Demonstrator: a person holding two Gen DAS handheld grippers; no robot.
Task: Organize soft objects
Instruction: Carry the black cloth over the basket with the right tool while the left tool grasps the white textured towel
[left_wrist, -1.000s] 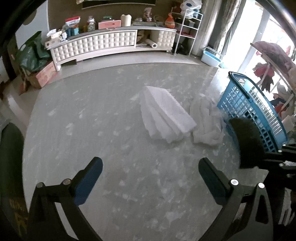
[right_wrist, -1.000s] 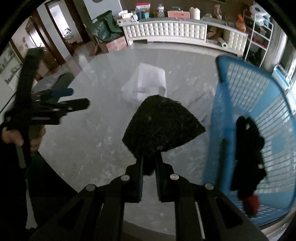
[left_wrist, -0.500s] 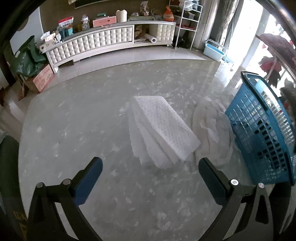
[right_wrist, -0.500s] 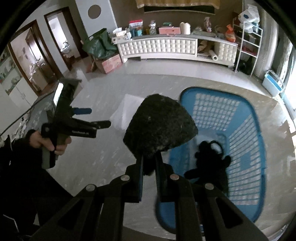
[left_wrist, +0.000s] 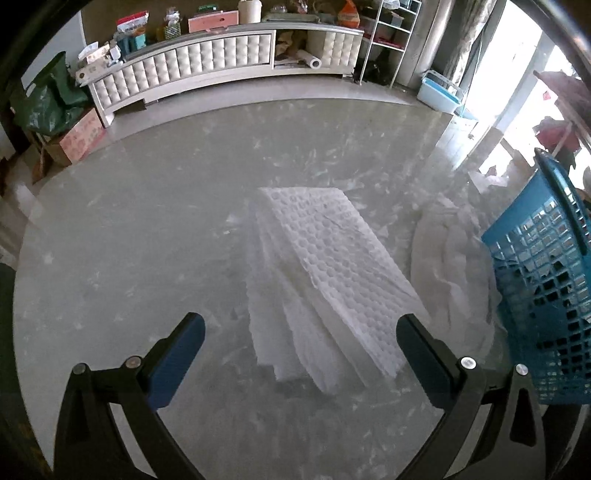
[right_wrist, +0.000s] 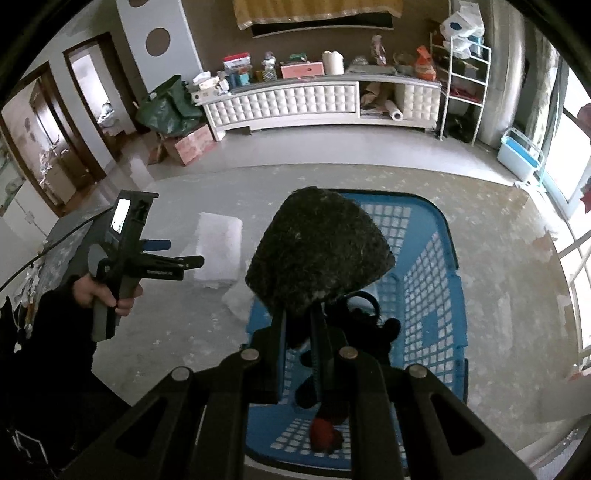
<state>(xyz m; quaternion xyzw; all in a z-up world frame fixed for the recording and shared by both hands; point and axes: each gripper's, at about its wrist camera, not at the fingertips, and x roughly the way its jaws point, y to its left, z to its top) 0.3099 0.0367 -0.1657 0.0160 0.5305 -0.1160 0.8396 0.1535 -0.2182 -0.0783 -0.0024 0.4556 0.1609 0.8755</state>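
Observation:
My right gripper (right_wrist: 298, 325) is shut on a dark fuzzy cloth (right_wrist: 317, 254) and holds it above the blue basket (right_wrist: 436, 266). A black soft toy with a red part (right_wrist: 347, 354) lies inside that basket. A folded white textured towel (left_wrist: 332, 280) lies on the round grey table (left_wrist: 147, 229), just ahead of my open left gripper (left_wrist: 299, 350), whose fingers straddle its near end from above. A crumpled white cloth (left_wrist: 454, 273) lies between the towel and the blue basket (left_wrist: 546, 280). In the right wrist view a hand holds the left gripper (right_wrist: 181, 258) beside the folded towel (right_wrist: 218, 254).
A long white cabinet (left_wrist: 221, 62) loaded with boxes and bottles runs along the far wall. A green bag (left_wrist: 48, 99) on a cardboard box stands at the left, a wire shelf (right_wrist: 461, 74) and a light blue bin (right_wrist: 521, 155) at the right.
My left gripper came closer to the folded towel and lower. My right gripper carried the dark cloth from beside the basket to above it.

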